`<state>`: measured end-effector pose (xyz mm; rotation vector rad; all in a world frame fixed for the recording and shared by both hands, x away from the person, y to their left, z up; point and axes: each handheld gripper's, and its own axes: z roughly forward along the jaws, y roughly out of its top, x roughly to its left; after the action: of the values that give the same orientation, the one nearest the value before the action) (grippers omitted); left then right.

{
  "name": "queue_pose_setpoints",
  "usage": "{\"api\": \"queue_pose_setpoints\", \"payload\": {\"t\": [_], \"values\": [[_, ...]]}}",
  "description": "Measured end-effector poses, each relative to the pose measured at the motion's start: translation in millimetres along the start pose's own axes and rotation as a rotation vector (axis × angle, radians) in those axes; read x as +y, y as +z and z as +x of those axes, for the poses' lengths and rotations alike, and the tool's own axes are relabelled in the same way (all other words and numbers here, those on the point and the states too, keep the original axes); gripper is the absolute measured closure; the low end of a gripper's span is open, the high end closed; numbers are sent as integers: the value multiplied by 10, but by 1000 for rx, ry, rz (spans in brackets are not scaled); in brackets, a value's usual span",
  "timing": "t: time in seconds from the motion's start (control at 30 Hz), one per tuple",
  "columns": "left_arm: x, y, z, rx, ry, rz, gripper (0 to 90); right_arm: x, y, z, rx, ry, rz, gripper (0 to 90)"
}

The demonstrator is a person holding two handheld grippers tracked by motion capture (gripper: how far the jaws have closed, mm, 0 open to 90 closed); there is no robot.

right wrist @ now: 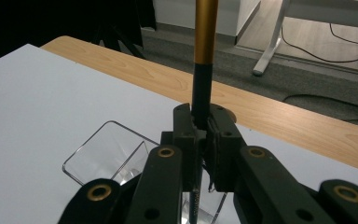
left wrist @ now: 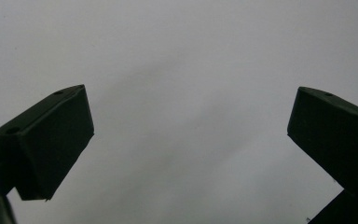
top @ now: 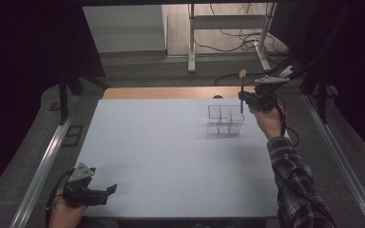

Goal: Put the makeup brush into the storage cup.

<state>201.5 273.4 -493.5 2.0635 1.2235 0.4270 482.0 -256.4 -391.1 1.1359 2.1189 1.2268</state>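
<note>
Right gripper (right wrist: 200,135) clamps slim brush (right wrist: 204,56) mid-handle over clear organizer (top: 225,119): light, stiff, slick. Left gripper (left wrist: 186,140) open, empty.

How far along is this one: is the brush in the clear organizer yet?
Done: the right gripper has the brush clamped upright above the organizer. In hand: bringing its lower end into a compartment. Left: letting go. The left gripper rests open at the table's near edge.

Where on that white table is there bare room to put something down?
Nearly everywhere: the white table is bare from the left gripper at the near corner to the clear organizer. It is crowded only there, where the right gripper holds a brush above it.
</note>
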Motion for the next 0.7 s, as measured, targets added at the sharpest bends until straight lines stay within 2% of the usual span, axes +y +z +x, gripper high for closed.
{"api": "queue_pose_setpoints", "payload": {"t": [0.7], "values": [[0,2,0,-1,0,0,7,-250,154,10,4,11,38,837]]}}
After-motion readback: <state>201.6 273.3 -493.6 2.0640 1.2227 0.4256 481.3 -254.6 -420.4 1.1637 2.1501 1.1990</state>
